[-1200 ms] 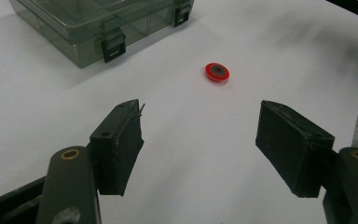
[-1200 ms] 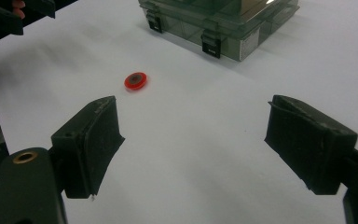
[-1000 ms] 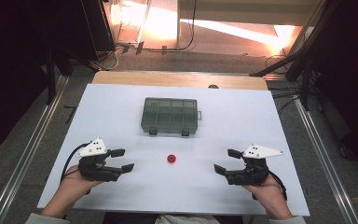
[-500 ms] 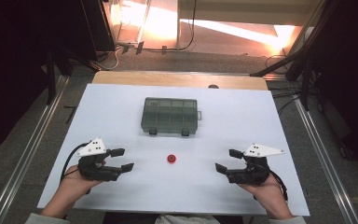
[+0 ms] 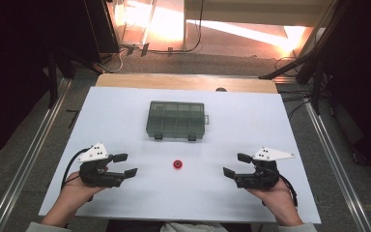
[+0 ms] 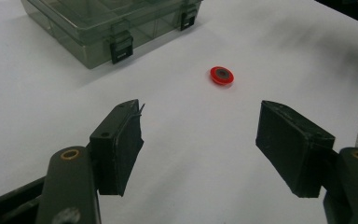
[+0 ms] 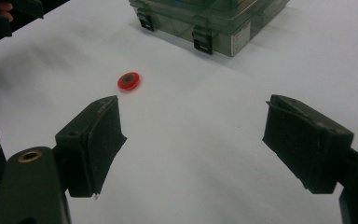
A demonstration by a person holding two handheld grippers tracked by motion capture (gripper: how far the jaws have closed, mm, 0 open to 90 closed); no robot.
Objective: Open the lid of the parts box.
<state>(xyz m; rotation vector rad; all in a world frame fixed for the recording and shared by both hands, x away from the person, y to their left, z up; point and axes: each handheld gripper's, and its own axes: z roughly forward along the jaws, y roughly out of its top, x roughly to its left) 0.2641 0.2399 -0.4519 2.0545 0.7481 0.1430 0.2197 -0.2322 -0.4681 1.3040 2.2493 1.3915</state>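
Small red disc [image 5: 177, 165] with dark grey centre, smoky translucent grey-green compartment box [image 5: 176, 119] with black latches, white table [image 5: 125, 121]

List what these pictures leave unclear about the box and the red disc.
- Box contents: high view, tinted lid too dark and small to see through.
- Box's far side: left gripper view, cut off by the top edge.
- Label on the box end: right gripper view, too small to read.
- Red disc: underside hidden against the table.

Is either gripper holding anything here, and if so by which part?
Nothing is held. The left gripper and right gripper both stand open and empty, apart from the red disc and the closed box.
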